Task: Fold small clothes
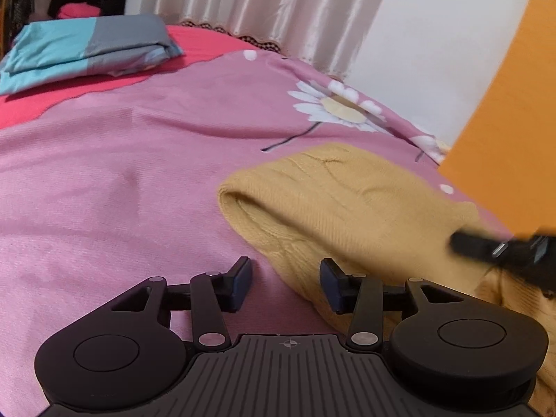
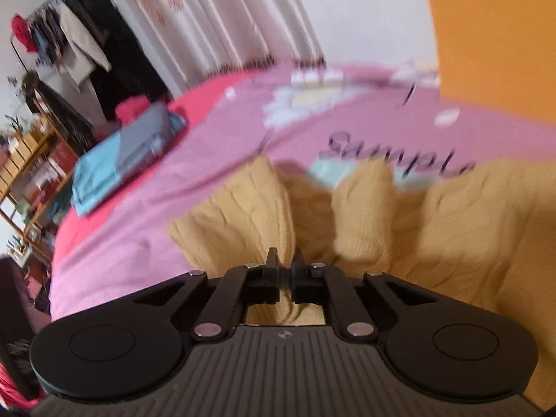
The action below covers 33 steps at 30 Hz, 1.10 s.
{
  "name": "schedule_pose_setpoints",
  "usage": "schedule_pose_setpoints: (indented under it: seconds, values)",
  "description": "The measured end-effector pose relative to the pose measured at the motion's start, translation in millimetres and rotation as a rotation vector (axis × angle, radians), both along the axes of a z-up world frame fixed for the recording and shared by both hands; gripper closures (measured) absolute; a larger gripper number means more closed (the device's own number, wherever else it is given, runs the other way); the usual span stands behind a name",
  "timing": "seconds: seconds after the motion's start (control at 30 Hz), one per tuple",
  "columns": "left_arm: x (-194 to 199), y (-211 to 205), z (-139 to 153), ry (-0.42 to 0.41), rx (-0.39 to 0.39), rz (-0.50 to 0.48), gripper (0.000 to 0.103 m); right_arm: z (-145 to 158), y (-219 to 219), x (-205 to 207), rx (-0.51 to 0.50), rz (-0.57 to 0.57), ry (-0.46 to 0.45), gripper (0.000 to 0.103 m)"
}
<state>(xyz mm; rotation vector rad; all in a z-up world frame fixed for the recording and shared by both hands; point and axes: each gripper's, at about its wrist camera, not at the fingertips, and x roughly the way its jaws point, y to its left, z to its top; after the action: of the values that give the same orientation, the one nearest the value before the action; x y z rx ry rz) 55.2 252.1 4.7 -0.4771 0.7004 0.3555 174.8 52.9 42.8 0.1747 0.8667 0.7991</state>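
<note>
A mustard-yellow knit sweater [image 1: 347,191] lies on a pink daisy-print bedsheet [image 1: 139,173]. My left gripper [image 1: 285,271] is open and low over the sweater's near left edge. Its left finger is over the sheet and its right finger over the knit, gripping nothing. At the right edge of the left wrist view, my right gripper [image 1: 462,243] shows blurred, pinching a fold of the sweater. In the right wrist view the right gripper [image 2: 285,257] has its jaws closed on the yellow sweater [image 2: 451,226], which bunches into ridges ahead of it.
A folded blue-and-grey bundle [image 1: 87,45] rests on a red cover at the far left of the bed. An orange panel [image 1: 504,104] rises on the right, with a pale curtain [image 1: 260,0] behind the bed. A clothes rack [image 2: 69,34] and a wooden shelf [image 2: 27,160] stand beyond.
</note>
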Motion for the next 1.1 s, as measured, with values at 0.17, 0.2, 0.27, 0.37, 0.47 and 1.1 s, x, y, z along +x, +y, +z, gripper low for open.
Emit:
schedule_pose_setpoints:
  seconds: [0.17, 0.2, 0.27, 0.37, 0.47, 1.1]
  values:
    - [0, -17, 5, -0.003, -0.037, -0.055, 0.0, 51, -43, 3, 0.032, -0.036, -0.094, 0.095]
    - [0, -22, 7, -0.005, -0.038, -0.069, 0.0, 62, -54, 3, 0.036, -0.047, -0.115, 0.095]
    - [0, -34, 9, -0.007, -0.033, -0.1, 0.0, 81, -80, 2, 0.038, -0.067, -0.155, 0.095]
    - [0, -54, 15, -0.012, -0.009, -0.149, 0.0, 106, -128, -3, 0.015, -0.12, -0.222, 0.095]
    - [1, -76, 21, -0.016, 0.005, -0.207, 0.0, 118, -180, -7, -0.014, -0.206, -0.264, 0.095]
    - [36, -175, 50, -0.016, 0.208, -0.37, 0.0, -3, -394, -12, -0.038, -0.687, 0.045, 0.095]
